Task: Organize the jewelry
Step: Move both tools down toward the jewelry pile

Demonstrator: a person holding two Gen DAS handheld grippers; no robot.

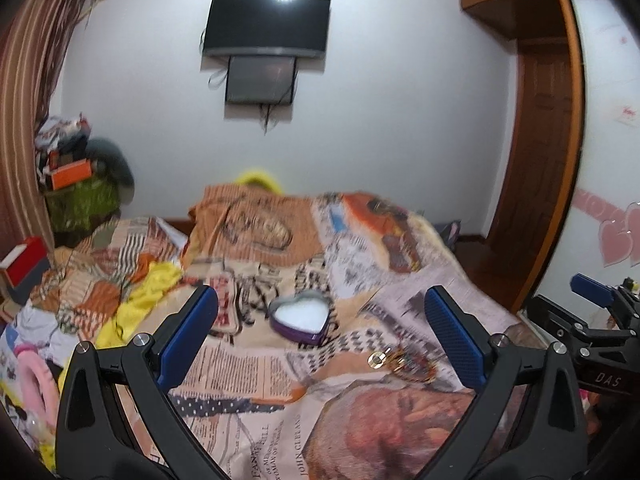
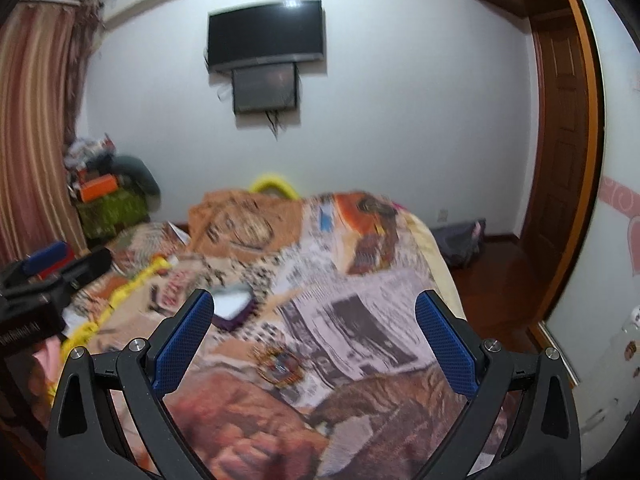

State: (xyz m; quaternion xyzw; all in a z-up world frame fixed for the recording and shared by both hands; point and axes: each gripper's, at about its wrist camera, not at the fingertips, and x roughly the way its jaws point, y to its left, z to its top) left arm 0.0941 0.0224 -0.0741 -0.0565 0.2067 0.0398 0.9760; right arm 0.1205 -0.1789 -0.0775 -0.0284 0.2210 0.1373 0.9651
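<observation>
Left gripper point(image 1: 320, 336) wide open, empty | right gripper point(image 2: 314, 338) wide open, empty | jewelry point(image 2: 280, 366) at 6 o'clock of box point(image 1: 299, 316) | risk: your pads may snag blanket point(image 1: 360, 420), scattering chains.

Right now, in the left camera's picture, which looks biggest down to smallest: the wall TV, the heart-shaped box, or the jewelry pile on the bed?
1. Wall TV
2. Heart-shaped box
3. Jewelry pile
The box and jewelry lie much nearer the camera, so real sizes may differ.
</observation>
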